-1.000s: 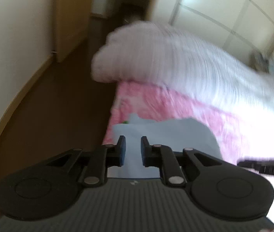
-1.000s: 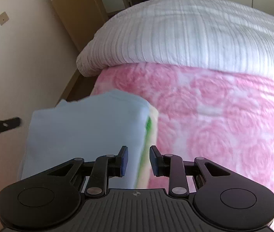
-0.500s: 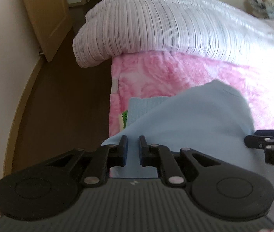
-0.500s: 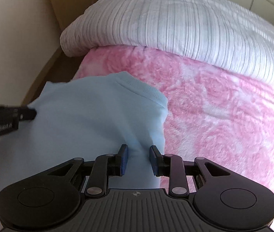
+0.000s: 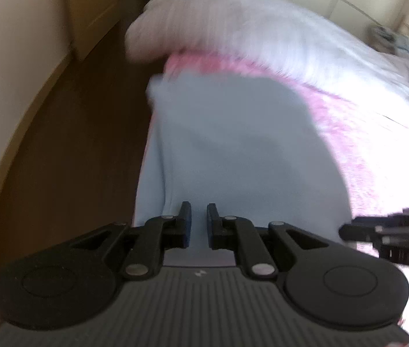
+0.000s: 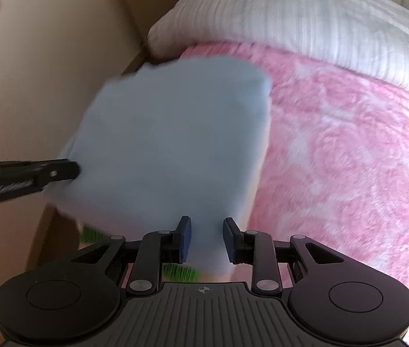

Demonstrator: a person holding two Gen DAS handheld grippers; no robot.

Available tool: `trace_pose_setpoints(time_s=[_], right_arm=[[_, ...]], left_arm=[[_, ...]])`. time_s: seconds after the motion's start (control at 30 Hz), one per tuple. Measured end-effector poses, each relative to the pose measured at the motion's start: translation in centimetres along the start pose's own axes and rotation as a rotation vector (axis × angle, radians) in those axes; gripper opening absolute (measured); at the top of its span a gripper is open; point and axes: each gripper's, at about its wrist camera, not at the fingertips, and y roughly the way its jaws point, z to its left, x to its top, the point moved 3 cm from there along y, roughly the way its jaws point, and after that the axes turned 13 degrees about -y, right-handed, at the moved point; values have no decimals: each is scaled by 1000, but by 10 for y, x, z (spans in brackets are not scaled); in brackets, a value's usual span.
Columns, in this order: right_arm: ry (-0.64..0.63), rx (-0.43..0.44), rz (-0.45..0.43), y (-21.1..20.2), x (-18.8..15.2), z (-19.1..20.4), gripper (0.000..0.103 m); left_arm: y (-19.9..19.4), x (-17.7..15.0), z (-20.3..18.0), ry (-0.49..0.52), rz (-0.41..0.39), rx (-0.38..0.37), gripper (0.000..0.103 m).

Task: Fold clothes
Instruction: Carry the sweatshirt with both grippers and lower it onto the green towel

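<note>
A bed under a pink rose-patterned blanket [image 6: 349, 150] carries a bunched white striped duvet [image 6: 305, 20] at its far side. Over the blanket's near edge hangs the pale blue soft garment [image 6: 175, 144], lifted and spread, not yet laid down. The left gripper [image 5: 198, 221] and right gripper [image 6: 206, 238] each have jaws clenched on its cloth. Folding looks mid-way; green shows beneath.

Plain light-blue cloth garment [image 6: 169, 144] with green trim; pink rose-patterned fleece blanket [image 6: 349, 156]; white ribbed striped duvet [image 6: 305, 20]; dark brown floor [image 5: 83, 133].
</note>
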Motion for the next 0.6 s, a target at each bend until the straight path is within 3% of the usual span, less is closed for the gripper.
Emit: trace_pose_setpoints(time_s=[0.23,0.4,0.6], right_arm=[[-21,-9,-37,-19,-5,4,29],[-16,5,52,9,-14,3,29],[18,5,36,-24,-8,9,29]], left_arm=[[-15,-9,-9,-56,-25,48,9],[-12,-14,-17,-96,-14,102,9],[-49,-21,-36,-123,-70,120,10]])
